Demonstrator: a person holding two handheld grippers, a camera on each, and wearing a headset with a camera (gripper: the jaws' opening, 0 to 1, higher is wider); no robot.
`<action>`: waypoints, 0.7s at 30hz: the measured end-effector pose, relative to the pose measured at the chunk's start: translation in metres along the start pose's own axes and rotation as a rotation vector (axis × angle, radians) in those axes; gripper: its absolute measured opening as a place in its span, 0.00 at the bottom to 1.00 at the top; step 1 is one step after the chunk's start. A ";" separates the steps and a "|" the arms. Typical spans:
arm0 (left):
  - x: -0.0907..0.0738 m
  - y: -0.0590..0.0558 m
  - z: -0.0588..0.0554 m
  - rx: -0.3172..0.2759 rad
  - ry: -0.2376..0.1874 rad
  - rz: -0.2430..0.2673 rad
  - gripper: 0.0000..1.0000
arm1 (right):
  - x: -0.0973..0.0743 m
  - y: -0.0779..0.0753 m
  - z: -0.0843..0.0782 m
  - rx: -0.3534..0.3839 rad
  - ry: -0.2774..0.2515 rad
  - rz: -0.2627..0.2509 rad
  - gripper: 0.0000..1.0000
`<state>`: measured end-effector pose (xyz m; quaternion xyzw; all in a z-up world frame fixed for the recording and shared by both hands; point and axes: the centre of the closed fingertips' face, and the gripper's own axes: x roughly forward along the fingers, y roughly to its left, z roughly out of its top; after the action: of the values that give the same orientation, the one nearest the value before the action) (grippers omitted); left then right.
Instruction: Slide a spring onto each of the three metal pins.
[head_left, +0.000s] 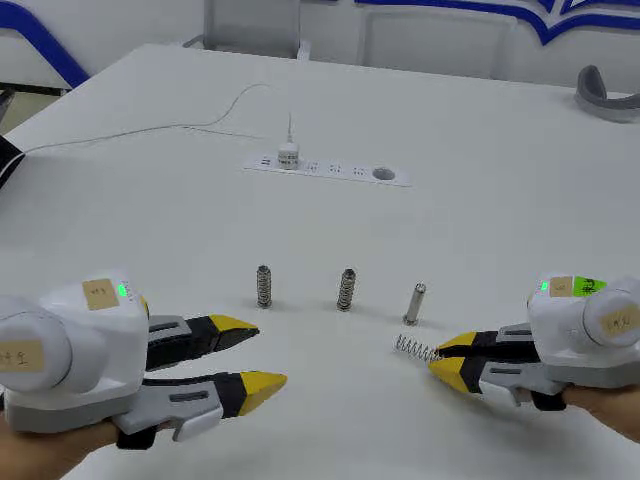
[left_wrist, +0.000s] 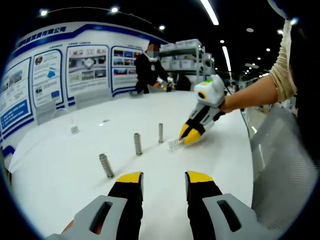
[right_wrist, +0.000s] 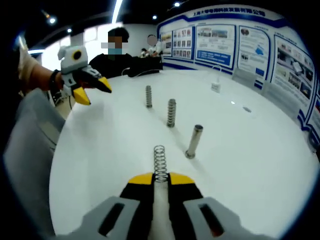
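On the white tabletop (head_left: 480, 180), yellow-tipped left gripper (head_left: 270, 354) near-left with fingers spread and empty, yellow-tipped right gripper (head_left: 437, 358) near-right with fingers pinching small coiled metal spring (head_left: 415, 349) just near of bare right metal pin (head_left: 415, 303), left spring-covered pin (head_left: 264, 286) and middle spring-covered pin (head_left: 346, 289) upright beside it.

The white left gripper (head_left: 268, 355) and right gripper (head_left: 437, 358) are showing yellow-tipped black jaws; the spring (head_left: 414, 348) and bare pin (head_left: 414, 303) are gleaming silver on the white table (head_left: 480, 200).
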<state>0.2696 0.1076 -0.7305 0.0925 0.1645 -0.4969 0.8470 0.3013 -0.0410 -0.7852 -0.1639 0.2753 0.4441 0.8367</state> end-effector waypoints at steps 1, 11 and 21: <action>0.002 -0.002 0.000 0.007 0.003 -0.007 0.34 | 0.000 0.003 0.003 -0.013 -0.001 0.007 0.11; 0.016 -0.009 0.001 0.042 0.018 -0.060 0.34 | -0.004 0.028 0.027 -0.072 -0.024 0.082 0.11; 0.027 -0.022 0.005 0.057 0.011 -0.105 0.34 | -0.008 0.057 0.049 -0.145 -0.045 0.187 0.11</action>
<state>0.2630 0.0733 -0.7357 0.1103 0.1595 -0.5446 0.8160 0.2655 0.0107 -0.7427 -0.1876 0.2378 0.5423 0.7837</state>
